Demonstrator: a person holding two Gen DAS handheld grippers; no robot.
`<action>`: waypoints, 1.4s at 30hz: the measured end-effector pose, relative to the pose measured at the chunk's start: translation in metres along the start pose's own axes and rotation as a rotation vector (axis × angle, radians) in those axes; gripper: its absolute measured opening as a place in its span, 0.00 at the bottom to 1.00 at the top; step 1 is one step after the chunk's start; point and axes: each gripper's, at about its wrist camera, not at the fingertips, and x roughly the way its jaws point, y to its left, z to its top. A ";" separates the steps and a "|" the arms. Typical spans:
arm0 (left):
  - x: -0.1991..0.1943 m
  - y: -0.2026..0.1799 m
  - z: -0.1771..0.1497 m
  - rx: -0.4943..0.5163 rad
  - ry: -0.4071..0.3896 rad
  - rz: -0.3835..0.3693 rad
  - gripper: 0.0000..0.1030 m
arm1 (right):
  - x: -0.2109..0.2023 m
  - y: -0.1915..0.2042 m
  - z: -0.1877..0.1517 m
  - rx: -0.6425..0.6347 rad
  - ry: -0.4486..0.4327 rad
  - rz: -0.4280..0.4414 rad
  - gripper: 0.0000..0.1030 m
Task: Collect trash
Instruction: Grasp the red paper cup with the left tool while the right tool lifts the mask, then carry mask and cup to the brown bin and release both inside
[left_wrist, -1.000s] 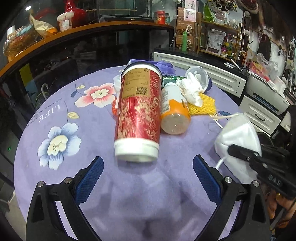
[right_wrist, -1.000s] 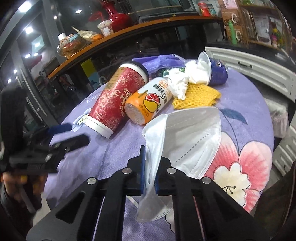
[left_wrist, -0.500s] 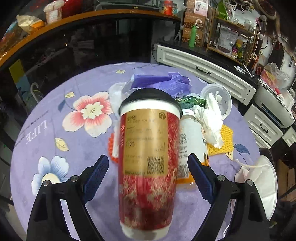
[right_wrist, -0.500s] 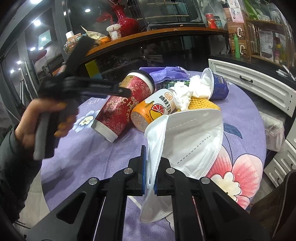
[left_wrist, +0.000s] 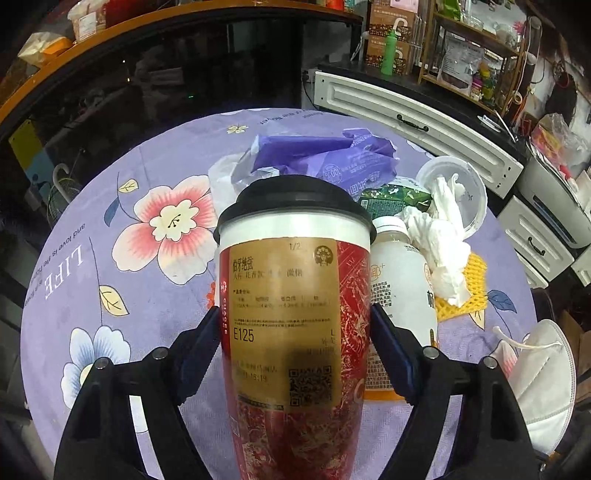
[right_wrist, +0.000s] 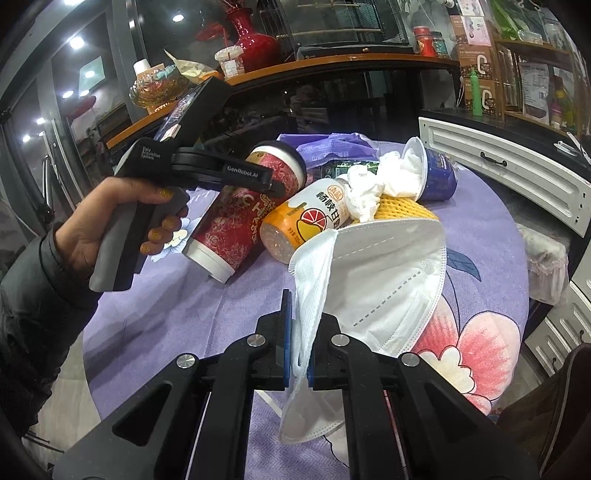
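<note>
Left wrist: glossy tapered paper cup (left_wrist: 295, 332) w/ black lid

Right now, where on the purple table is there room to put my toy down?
Bare cloth lies left of the red cup, around the pink flower and the LIFE lettering. In the right wrist view, another free patch is below the cup, near the tablecloth edge. It is crowded around the orange bottle, tissues, yellow net and purple bag.
</note>
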 end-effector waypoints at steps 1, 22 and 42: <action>-0.001 0.000 -0.001 -0.002 -0.006 0.002 0.75 | -0.001 0.000 0.000 0.000 -0.001 0.002 0.06; -0.121 -0.026 -0.059 0.014 -0.363 -0.067 0.74 | -0.116 -0.084 -0.009 0.135 -0.168 -0.144 0.06; -0.101 -0.277 -0.050 0.251 -0.336 -0.564 0.75 | -0.165 -0.309 -0.130 0.524 -0.018 -0.562 0.06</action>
